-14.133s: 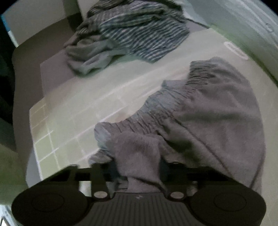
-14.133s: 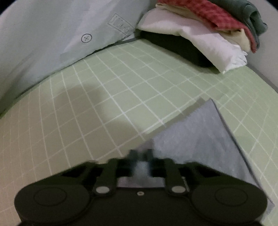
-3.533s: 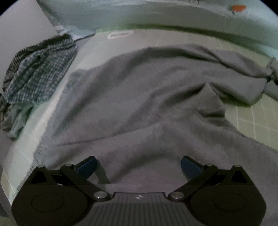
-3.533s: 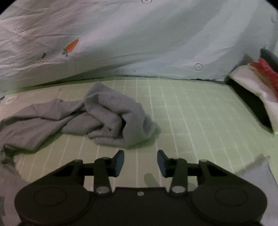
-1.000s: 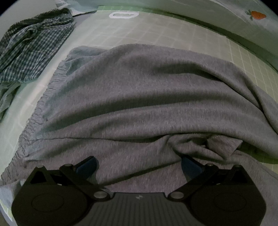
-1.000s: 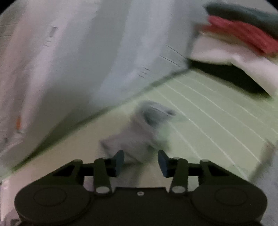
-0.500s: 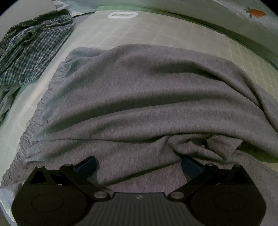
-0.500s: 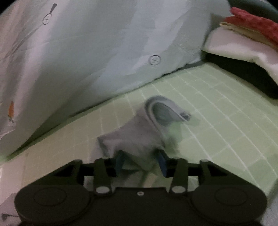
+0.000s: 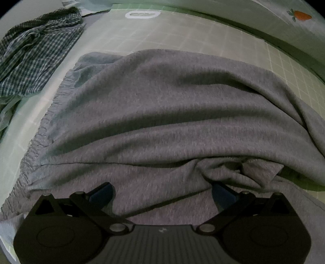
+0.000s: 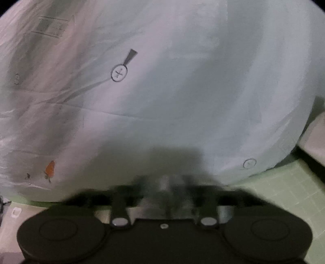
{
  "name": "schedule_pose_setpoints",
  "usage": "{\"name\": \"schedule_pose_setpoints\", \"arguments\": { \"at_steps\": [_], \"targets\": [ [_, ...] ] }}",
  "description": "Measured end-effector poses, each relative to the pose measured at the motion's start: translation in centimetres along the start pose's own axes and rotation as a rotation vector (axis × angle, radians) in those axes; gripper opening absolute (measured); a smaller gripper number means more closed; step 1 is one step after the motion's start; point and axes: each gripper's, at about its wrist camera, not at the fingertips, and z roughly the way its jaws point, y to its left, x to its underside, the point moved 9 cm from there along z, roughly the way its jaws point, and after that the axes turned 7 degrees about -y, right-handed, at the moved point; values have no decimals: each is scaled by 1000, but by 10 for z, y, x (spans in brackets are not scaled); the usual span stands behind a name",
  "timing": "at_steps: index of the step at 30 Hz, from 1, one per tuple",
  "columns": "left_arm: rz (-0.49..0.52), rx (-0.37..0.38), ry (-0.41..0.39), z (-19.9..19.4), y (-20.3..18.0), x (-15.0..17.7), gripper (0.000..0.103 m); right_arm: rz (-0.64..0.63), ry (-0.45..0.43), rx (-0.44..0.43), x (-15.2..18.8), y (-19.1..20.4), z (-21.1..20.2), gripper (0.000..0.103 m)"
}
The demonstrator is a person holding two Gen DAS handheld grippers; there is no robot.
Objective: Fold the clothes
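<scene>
Grey sweatpants (image 9: 172, 105) fill most of the left frame, spread on the green grid mat (image 9: 203, 38) – rumpled, no neat fold yet. Left hand-held gripper (image 9: 161, 193) is spread wide, resting on them; right hand-held gripper (image 10: 165, 195) – blurry, seems pinched on grey fabric, lower centre

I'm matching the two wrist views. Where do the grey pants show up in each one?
Left wrist: the grey pants fill the middle, spread on the green mat, under the open left gripper.
Right wrist: only a blurred grey bit shows at the right gripper, seemingly pinched.
Shared landmark: the carrot print on the sheet.
</scene>
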Motion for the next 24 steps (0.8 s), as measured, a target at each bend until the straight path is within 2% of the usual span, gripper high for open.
{"name": "schedule_pose_setpoints", "arguments": {
  "at_steps": [2, 4, 6, 8, 11, 13, 14, 15, 16, 17, 18, 19, 20, 22, 24],
  "targets": [
    [-1, -1, -4, 0, 0, -1, 103, 2, -1, 20, 1, -4, 2, 80],
    [-3, -2, -5, 0, 0, 0, 103, 5, -2, 39, 3, -9, 4, 97],
    [-3, -2, -6, 0, -1, 0, 103, 7, 0, 59, 5, -14, 6, 99],
    [0, 0, -1, 0, -1, 0, 103, 7, 74, 100, 28, -30, 7, 99],
    [6, 3, 7, 1, -2, -3, 103, 33, 162, 74, 54, -39, 7, 95],
    [7, 2, 10, 1, -2, -4, 103, 60, 210, 57, 66, -35, 9, 85],
    [7, 2, 11, 2, -3, -4, 103, 67, 227, 46, 71, -32, 12, 75],
    [7, 3, 12, 2, -3, -5, 103, 70, 240, 38, 74, -30, 12, 61],
    [6, 3, 13, 2, -3, -5, 103, 50, 237, 42, 76, -28, 11, 56],
    [4, 3, 13, 2, -3, -6, 103, 16, 237, 40, 77, -24, 9, 38],
    [2, 2, 12, 3, -3, -6, 103, -17, 240, 24, 75, -21, 5, 14],
    [1, 2, 10, 3, -3, -6, 103, -49, 236, 19, 74, -20, 3, 4],
    [0, 2, 9, 3, -3, -7, 103, -81, 231, 15, 73, -20, 1, 4],
    [0, 4, 4, 3, -3, -8, 103, -158, 181, 70, 65, -26, -10, 3],
    [-1, 5, -2, 4, -3, -8, 103, -181, 128, 149, 56, -43, -30, 3]
  ]
}}
